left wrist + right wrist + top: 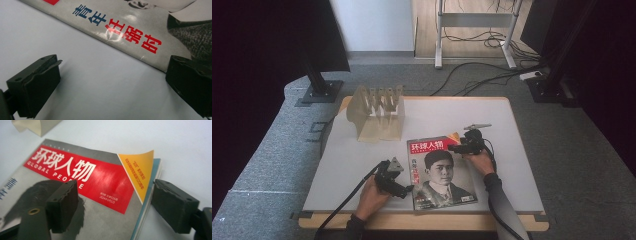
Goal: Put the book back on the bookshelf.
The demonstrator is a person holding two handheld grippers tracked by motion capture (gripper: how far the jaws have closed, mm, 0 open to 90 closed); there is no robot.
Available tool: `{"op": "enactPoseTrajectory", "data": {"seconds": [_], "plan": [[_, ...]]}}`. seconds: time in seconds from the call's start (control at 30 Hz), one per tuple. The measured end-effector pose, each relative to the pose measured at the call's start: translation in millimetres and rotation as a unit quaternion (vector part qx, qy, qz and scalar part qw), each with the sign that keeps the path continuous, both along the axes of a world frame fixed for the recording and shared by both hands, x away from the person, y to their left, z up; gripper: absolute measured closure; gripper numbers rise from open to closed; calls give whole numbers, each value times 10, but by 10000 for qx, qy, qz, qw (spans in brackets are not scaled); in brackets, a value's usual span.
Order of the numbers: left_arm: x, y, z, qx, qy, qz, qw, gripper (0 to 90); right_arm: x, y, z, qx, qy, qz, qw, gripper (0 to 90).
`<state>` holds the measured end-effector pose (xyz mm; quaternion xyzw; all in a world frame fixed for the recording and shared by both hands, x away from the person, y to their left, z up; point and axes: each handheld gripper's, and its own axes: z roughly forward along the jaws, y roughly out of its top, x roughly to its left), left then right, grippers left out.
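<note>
The magazine [439, 172] lies near-centre on the table [512, 150]. My right gripper [112, 205] straddles its far-right corner, jaws apart, not yet pinching — the step is taking hold. Next: close squarely on the cover edge. My left gripper [112, 82] waits open at the left edge.

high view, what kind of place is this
Probably a lab or recording studio, not a home: a lone table on grey carpet, black curtains at the sides, loose cables across the floor, and a metal stand frame behind.
</note>
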<state>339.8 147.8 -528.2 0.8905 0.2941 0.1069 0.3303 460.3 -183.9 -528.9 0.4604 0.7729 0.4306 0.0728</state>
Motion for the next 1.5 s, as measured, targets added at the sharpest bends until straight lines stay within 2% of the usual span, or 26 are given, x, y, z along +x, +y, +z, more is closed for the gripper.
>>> {"op": "enactPoseTrajectory", "data": {"seconds": [0.13, 0.2, 0.27, 0.37, 0.43, 0.47, 0.6, 0.67, 0.7, 0.73, 0.87, 0.93, 1.0, 1.17, 1.23, 1.27, 1.33, 1.4, 1.47, 1.5], "plan": [[3, -1, 0, -7, 9, 8, 10000, 0, -74, -27, 9, 130, 130, -5, 9998, 251], [3, -2, -1, -8, 8, 11, 10000, 0, -110, -30, 11, 298, 249, 128, 9992, 292], [3, -1, -1, -5, 12, 10, 10000, 0, -130, -22, 16, 361, 225, 147, 9990, 298], [3, -1, 0, -3, 10, 4, 10000, 0, -145, 26, 54, 191, 160, 173, 9995, 310], [3, -1, 0, 0, 9, 4, 10000, 0, -108, 48, 75, 61, 135, 121, 9998, 350], [2, -1, -1, 1, 6, 6, 10000, 0, -108, 48, 75, 61, 135, 121, 9998, 350], [2, -2, -1, 2, 1, 5, 10000, 0, -55, 48, 93, -25, 77, 35, 10000, 492], [2, -2, -1, 5, -1, 4, 10000, 0, -50, 53, 105, -260, 50, 22, 9996, 587], [0, -2, -1, 3, -2, 4, 10000, 0, -58, 54, 125, -425, 11, 53, 9991, 666], [0, -2, -1, 3, -2, 4, 10000, 0, -58, 54, 125, -425, 11, 53, 9991, 666], [-1, -2, -1, 3, -2, 4, 10000, 0, -92, 75, 243, -684, 18, 212, 9974, 848], [-1, -1, -1, 0, -2, 2, 10000, 0, -100, 88, 277, -746, 10, 259, 9969, 857], [1, 1, 0, 10, -1, -10, 10000, 0, -132, 136, 388, -904, -27, 362, 9952, 862], [4, 4, 0, -9, 18, -6, 10000, 0, -185, 168, 524, -885, -135, 479, 9948, 864], [5, 5, 0, -7, 20, -10, 10000, 0, -245, 191, 629, -857, -287, 587, 9942, 865], [5, 6, 1, -2, 16, -17, 10000, 0, -245, 191, 629, -857, -287, 587, 9942, 865], [6, 12, 5, -2, 24, -38, 10000, 1, -314, 223, 754, -858, -442, 705, 9928, 865], [8, 14, 6, 0, 29, -52, 10000, 2, -332, 232, 785, -852, -455, 737, 9926, 865], [7, 16, 11, -3, 47, -50, 10000, 7, -402, 275, 900, -898, -609, 820, 9907, 866], [9, 18, 14, -10, 57, -50, 10000, 7, -402, 275, 900, -898, -609, 820, 9907, 866]]}}
